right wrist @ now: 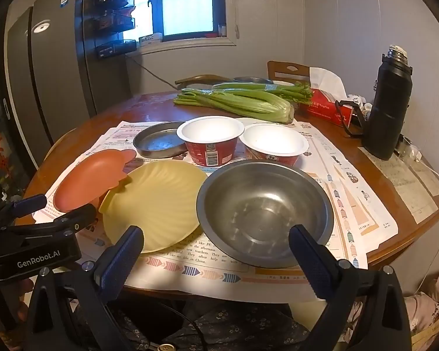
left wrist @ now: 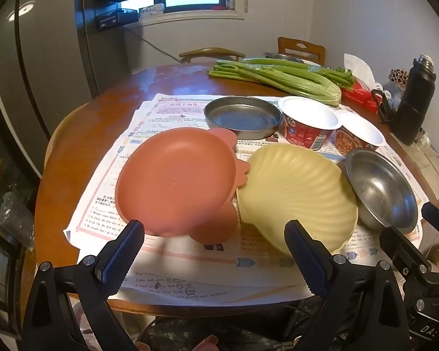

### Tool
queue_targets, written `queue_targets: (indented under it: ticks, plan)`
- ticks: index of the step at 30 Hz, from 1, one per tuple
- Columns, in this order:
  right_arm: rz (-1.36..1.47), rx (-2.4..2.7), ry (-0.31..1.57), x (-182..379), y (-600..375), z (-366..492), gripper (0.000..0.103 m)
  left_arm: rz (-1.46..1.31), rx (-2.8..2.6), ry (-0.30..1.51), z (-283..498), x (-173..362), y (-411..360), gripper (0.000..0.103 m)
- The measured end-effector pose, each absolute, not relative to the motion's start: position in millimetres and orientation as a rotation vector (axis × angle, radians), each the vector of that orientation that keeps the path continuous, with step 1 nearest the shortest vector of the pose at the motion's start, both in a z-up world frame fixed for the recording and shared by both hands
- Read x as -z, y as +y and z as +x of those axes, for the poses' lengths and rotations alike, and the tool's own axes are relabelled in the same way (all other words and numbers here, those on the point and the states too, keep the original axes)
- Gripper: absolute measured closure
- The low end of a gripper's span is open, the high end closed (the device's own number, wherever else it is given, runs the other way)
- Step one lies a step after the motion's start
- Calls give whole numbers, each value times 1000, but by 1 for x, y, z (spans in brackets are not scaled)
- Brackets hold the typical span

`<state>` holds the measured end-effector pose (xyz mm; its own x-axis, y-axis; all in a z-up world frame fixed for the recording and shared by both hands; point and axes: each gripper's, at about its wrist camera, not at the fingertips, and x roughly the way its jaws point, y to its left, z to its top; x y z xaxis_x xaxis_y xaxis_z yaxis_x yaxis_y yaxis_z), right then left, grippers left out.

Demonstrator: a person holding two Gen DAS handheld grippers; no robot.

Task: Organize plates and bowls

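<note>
On the round wooden table [right wrist: 137, 111], over spread newspapers [right wrist: 330, 158], the dishes lie in a loose cluster. Farthest left sits the pink plate [left wrist: 175, 181], its edge overlapping the yellow shell-shaped plate [left wrist: 295, 193] beside it; right of that is the steel bowl [right wrist: 263, 210]. Behind them stand a flat steel dish [left wrist: 243, 117] and two red paper bowls [right wrist: 210, 137], with celery [right wrist: 243, 99] farther back. The left claw [left wrist: 213, 251] and right claw [right wrist: 216, 254] both gape wide, gripping nothing, near the table's front edge.
</note>
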<state>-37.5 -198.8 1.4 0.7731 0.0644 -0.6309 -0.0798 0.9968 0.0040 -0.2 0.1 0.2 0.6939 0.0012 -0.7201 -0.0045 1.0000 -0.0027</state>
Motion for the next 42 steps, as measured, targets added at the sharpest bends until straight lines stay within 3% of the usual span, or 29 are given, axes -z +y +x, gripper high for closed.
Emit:
queue_targets:
  ticks: [42]
  plan:
    - [-67,-148,642,-9,-184,-37,3,-63,-11,803,0,-8,31,7]
